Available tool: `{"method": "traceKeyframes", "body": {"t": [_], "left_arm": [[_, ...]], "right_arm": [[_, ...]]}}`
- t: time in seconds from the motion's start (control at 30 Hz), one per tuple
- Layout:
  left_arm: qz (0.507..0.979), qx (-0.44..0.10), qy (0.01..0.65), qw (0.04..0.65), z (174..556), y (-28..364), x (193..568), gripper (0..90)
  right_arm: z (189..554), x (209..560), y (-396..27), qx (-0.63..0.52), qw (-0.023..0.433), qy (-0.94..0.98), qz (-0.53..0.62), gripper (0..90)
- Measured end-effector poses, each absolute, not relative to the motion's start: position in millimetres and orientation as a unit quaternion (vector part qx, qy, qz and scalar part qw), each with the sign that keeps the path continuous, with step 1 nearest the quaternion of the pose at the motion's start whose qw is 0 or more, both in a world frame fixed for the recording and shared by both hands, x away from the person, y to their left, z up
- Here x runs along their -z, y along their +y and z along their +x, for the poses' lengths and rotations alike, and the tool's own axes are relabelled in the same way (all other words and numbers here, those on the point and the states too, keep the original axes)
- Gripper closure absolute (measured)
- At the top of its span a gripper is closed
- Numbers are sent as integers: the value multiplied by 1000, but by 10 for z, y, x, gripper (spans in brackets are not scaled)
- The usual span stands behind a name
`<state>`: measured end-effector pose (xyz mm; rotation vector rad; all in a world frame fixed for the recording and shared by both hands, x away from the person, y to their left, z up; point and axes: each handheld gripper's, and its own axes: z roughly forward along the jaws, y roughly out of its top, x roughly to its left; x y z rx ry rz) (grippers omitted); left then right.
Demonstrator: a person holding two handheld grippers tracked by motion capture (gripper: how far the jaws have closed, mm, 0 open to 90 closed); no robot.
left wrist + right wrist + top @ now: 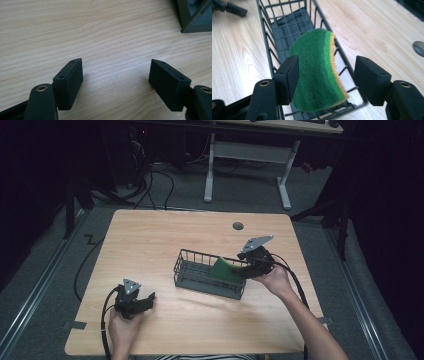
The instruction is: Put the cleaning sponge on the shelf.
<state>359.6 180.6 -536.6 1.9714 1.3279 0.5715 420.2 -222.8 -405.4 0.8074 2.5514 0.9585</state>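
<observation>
The left gripper [146, 300] sits low over the wooden table [150, 240], jaws wide apart, holding nothing. The green sponge [317, 72] stands in the wire basket [192, 270], between the right gripper's [327, 80] open jaws.

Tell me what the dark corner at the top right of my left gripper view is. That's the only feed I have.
Observer: It's a corner of a dark wire basket standing mid-table.
Operator: Anything in it?
Observer: A green scouring sponge with a yellow layer, standing on edge at the basket's right end.
Operator: Is the right gripper gripping it?
Observer: No. The right gripper is open, its fingers on either side of the sponge, with a clear gap at one finger.
</observation>
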Motion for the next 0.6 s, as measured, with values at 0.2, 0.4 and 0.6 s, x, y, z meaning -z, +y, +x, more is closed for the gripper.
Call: {"method": "traceKeyframes", "body": {"t": [0.2,0.4,0.6], "left_arm": [[758,-220,511,341,3596,1806,5366,281],[758,-220,510,341,3596,1806,5366,281],[758,-220,510,341,3596,1806,5366,281]], "right_arm": [[4141,3944,-2384,-351,159,872,303,394],[4082,3902,-2575,-372,155,853,332,406],[4021,3840,-2742,-384,162,840,348,408]]}}
